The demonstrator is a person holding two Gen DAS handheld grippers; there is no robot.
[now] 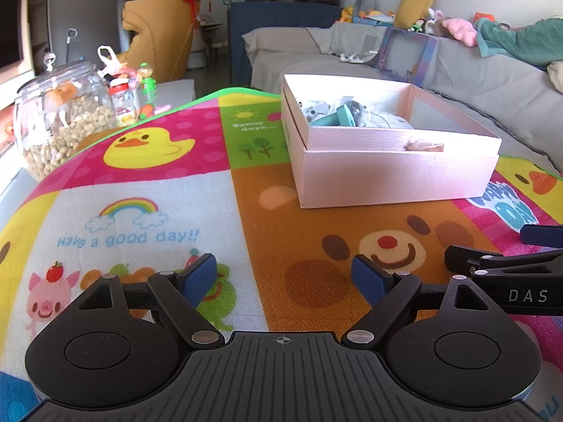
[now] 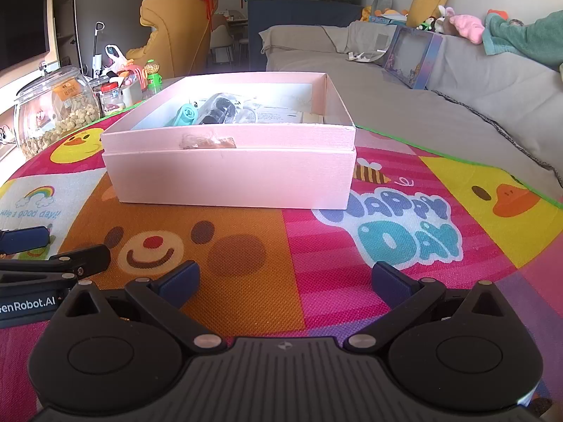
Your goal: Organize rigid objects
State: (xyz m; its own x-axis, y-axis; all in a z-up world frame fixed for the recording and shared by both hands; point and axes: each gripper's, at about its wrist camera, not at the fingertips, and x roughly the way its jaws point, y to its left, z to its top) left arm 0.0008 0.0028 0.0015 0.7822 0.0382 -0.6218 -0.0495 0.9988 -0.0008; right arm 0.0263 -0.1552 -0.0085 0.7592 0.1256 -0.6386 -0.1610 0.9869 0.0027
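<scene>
The pink box (image 2: 228,172) stands open on the play mat (image 2: 316,246), directly ahead of the right gripper (image 2: 283,277) and ahead and to the right of the left gripper (image 1: 283,274). Inside it lie a teal item (image 2: 184,114), a dark item in clear wrap (image 2: 218,109) and flat paper packets (image 2: 278,116); their exact type cannot be told. No loose object shows on the mat between the grippers and the box. Both grippers sit low over the mat, side by side and well short of the box, each with its jaws spread and holding nothing. The step in hand appears to be either the start or the finish of the packing; the views do not settle which. If items remain, the next move calls for locating 1 outside these views. A glass jar (image 1: 63,119) of nuts stands beyond the mat's left edge, near the sofa-side clutter.
</scene>
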